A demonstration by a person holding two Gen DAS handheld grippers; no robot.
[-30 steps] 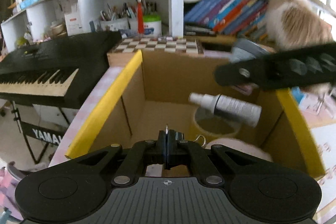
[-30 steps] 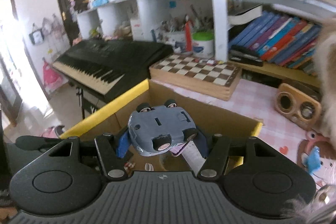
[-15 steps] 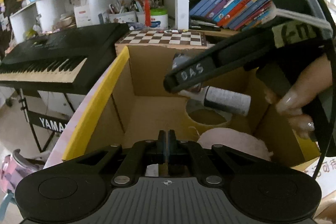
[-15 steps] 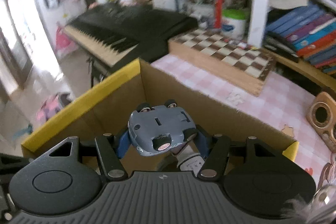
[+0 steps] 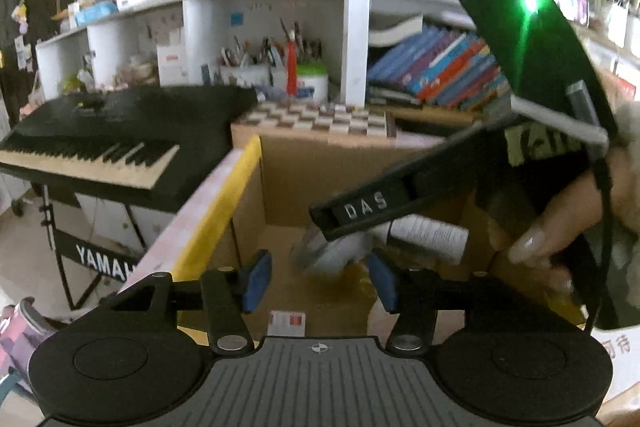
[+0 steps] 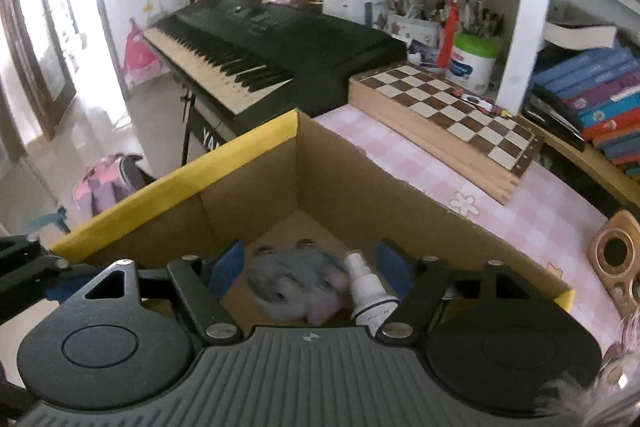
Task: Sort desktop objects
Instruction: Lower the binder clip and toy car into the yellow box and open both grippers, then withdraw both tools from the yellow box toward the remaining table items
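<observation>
Both fingers (image 6: 228, 267) of the opening right gripper (image 6: 310, 267) clear of the blurred toy car (image 6: 298, 281) beneath.

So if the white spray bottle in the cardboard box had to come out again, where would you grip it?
Probably across the label-wrapped body of the spray bottle, coming down from above through the open top of the cardboard box. It lies tilted with its narrow nozzle up and the blurred toy car close beside it, so the wider cylinder offers the pads more than the cap.
</observation>
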